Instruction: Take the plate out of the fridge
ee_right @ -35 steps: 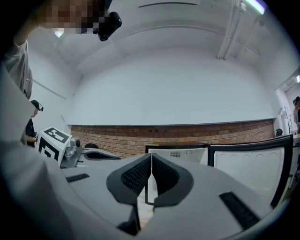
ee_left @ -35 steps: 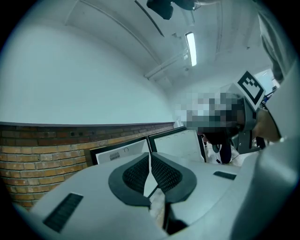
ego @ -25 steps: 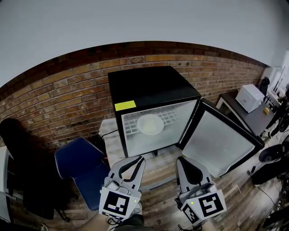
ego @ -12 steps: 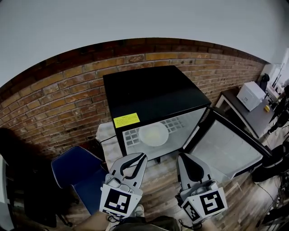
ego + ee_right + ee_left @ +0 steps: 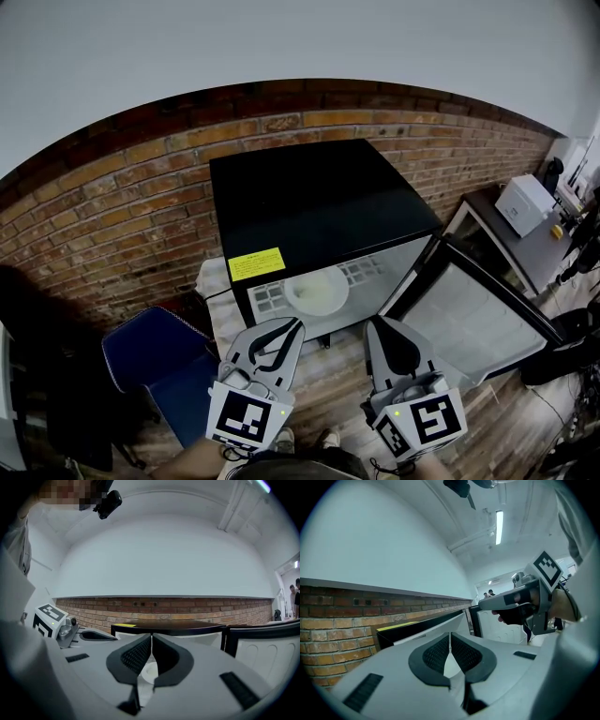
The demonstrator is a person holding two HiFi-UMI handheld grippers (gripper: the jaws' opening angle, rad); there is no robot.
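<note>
Target lies ahead: the round white plate (image 5: pixel 317 291) in the open black fridge (image 5: pixel 314 197), nearer your left gripper (image 5: pixel 292 323) than your right gripper (image 5: pixel 374 323), both closed empty.

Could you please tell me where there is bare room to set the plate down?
The fridge's black top is bare behind its yellow label. The wooden surface before the fridge is free too, the open door bordering its right. Inside, the plate crowds the shelf.

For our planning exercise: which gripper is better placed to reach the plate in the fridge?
Probably left: the left gripper lines up with the plate; the right gripper sits nearer the door. Both are shut.
</note>
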